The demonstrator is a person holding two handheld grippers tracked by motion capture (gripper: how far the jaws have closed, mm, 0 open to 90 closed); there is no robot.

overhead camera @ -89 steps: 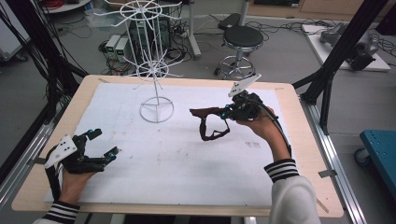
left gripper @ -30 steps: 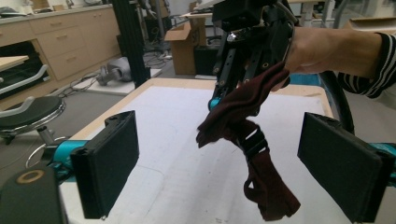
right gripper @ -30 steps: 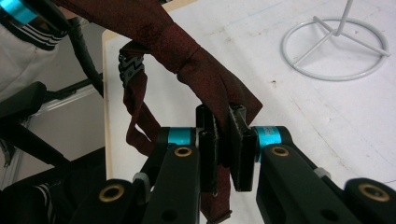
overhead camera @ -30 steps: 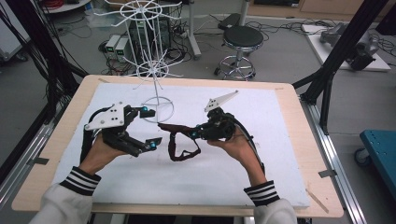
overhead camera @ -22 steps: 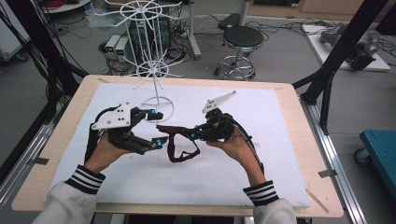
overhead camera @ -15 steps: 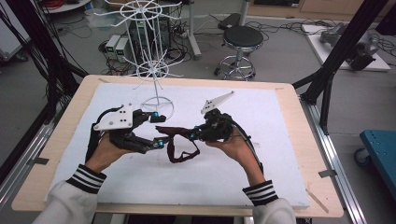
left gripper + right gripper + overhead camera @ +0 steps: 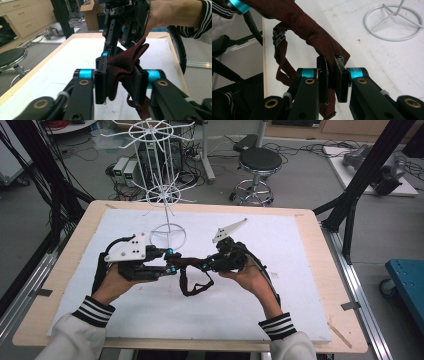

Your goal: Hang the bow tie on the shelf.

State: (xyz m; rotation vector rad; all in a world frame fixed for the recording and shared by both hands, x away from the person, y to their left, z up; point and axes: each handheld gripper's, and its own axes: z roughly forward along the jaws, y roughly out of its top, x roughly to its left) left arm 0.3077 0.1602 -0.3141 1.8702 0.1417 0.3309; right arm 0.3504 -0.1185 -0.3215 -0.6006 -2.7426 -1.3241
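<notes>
A dark red bow tie (image 7: 192, 264) with a looped strap hangs above the white mat, stretched between my two grippers. My right gripper (image 7: 206, 265) is shut on its right end; in the right gripper view the fabric (image 7: 312, 32) is pinched between the jaws of that gripper (image 7: 331, 75), and the strap with its black clasp (image 7: 278, 37) dangles below. My left gripper (image 7: 172, 263) is at the tie's left end. In the left gripper view its jaws press on bunched fabric (image 7: 122, 67) from both sides, with the right gripper (image 7: 120, 37) just beyond.
A white wire display stand (image 7: 167, 195) rises at the back left of the mat, its ring base (image 7: 394, 22) close behind the grippers. The wooden table edge (image 7: 320, 245) frames the white mat (image 7: 280, 320). A black stool (image 7: 257, 160) stands beyond the table.
The right gripper carried the bow tie left toward the middle. The left gripper rose from the front left, came across to the tie's free end and took hold of it.
</notes>
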